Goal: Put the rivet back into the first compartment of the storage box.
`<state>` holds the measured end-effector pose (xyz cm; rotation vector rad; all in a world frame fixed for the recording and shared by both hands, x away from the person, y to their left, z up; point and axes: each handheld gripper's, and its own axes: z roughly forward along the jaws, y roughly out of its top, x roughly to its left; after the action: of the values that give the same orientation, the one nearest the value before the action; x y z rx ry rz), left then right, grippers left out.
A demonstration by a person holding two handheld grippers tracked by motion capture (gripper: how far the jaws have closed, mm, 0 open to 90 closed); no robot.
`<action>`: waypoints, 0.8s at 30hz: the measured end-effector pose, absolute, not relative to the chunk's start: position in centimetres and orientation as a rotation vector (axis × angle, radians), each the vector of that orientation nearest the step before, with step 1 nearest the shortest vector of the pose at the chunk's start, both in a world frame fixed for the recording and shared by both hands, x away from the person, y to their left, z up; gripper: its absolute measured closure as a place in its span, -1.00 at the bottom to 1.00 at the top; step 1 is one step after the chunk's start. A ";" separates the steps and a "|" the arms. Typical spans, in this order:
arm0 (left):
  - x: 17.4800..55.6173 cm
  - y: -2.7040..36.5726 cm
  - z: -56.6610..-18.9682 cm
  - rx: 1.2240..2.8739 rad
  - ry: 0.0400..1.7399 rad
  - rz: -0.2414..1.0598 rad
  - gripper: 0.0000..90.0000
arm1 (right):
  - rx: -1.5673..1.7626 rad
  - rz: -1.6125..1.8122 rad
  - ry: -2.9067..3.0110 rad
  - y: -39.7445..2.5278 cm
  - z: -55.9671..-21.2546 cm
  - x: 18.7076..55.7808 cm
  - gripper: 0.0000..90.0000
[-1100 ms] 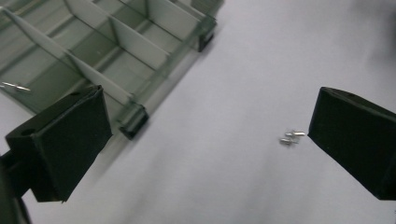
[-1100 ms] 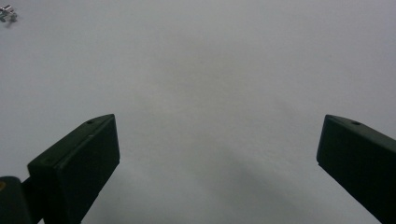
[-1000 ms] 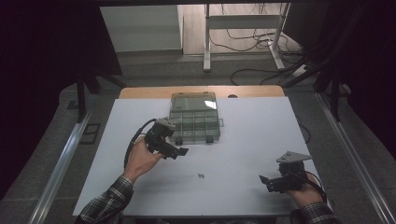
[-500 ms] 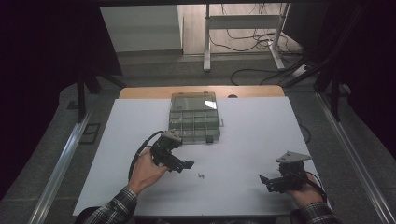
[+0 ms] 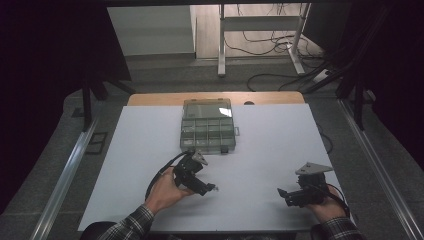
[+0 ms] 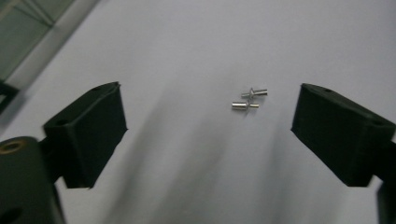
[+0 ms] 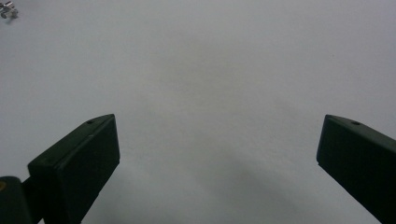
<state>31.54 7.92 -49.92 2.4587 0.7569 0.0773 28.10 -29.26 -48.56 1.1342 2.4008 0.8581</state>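
Two small silver rivets [image 6: 249,100] lie side by side on the white table top, just ahead of my left gripper [image 6: 210,133], whose jaws stand wide open and hold nothing. In the high view the left gripper [image 5: 210,188] hovers low at the front middle of the table, held by a hand in a plaid sleeve. My right gripper [image 5: 281,194] rests near the front right edge, jaws open and bare over plain white surface [image 7: 210,93]. The rivets [image 7: 8,10] peek in at the top left corner of the right gripper view.
A clear plastic compartment box [image 5: 207,126] with its lid raised stands at the back middle of the white table [image 5: 280,135]. A wooden strip [image 5: 165,98] edges the table's far side. Cables [image 5: 280,75] and a metal stand's legs lie on the floor beyond.
My left gripper has moved forward and right, away from the box and down toward the rivets. The right gripper has stayed in place.
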 end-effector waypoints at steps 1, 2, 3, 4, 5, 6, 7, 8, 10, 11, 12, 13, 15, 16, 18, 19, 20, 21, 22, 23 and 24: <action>31.6 7.7 -50.1 2.462 0.752 0.063 -0.69 | 1.134 0.857 2.401 -29.3 -48.6 28.1 -1.00; 31.6 7.5 -50.3 2.471 0.741 0.053 -0.60 | 1.133 0.857 2.402 -29.2 -48.6 28.1 -1.00; 31.6 7.3 -50.4 2.472 0.741 0.052 -0.54 | 1.134 0.856 2.403 -29.2 -48.6 28.1 -1.00; 31.6 7.1 -50.6 2.477 0.735 0.045 -0.49 | 1.133 0.856 2.403 -29.2 -48.6 28.1 -1.00; 31.6 6.9 -50.8 2.481 0.727 0.031 -0.41 | 1.133 0.856 2.404 -29.2 -48.6 28.1 -1.00; 31.6 6.8 -50.9 2.485 0.721 0.028 -0.34 | 1.133 0.857 2.404 -29.2 -48.6 28.1 -1.00; 31.5 6.7 -51.0 2.488 0.716 0.025 -0.28 | 1.134 0.857 2.403 -29.2 -48.6 28.1 -1.00; 31.5 6.5 -51.1 2.492 0.708 0.015 -0.22 | 1.134 0.856 2.403 -29.3 -48.6 28.1 -1.00; 31.5 6.2 -51.3 2.505 0.697 0.007 -0.11 | 1.133 0.856 2.404 -29.3 -48.6 28.1 -1.00; 31.5 6.1 -51.4 2.512 0.691 0.004 -0.04 | 1.132 0.856 2.405 -29.3 -48.6 28.1 -1.00; 31.5 6.0 -51.5 2.515 0.686 0.001 0.01 | 1.133 0.855 2.405 -29.3 -48.6 28.1 -1.00; 31.5 5.9 -51.6 2.521 0.681 -0.002 0.06 | 1.132 0.855 2.406 -29.3 -48.6 28.1 -1.00; 31.3 5.7 -51.6 2.535 0.676 0.027 0.14 | 1.133 0.855 2.406 -29.2 -48.6 28.1 -1.00; 31.3 5.6 -51.5 2.543 0.671 0.034 0.18 | 1.133 0.855 2.407 -29.2 -48.6 28.1 -1.00; 31.1 5.4 -51.5 2.558 0.657 0.065 0.27 | 1.131 0.850 2.411 -29.2 -48.7 28.1 -1.00; 31.0 5.3 -51.5 2.567 0.649 0.085 0.36 | 1.130 0.845 2.414 -29.2 -48.7 28.1 -1.00; 30.9 5.3 -51.5 2.571 0.641 0.081 0.41 | 1.130 0.844 2.416 -29.2 -48.7 28.1 -1.00; 30.8 5.2 -51.4 2.575 0.635 0.080 0.48 | 1.129 0.843 2.417 -29.2 -48.7 28.1 -1.00; 30.8 5.1 -51.4 2.576 0.630 0.071 0.55 | 1.130 0.842 2.418 -29.2 -48.7 28.1 -1.00; 30.7 5.1 -51.4 2.577 0.635 0.066 0.63 | 1.130 0.842 2.418 -29.2 -48.7 28.1 -1.00; 30.8 5.1 -51.4 2.577 0.642 0.060 0.64 | 1.131 0.842 2.419 -29.2 -48.7 28.1 -1.00</action>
<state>30.78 5.09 -51.37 2.5773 0.6424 0.0602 28.10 -29.21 -48.69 1.1310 2.4190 0.8416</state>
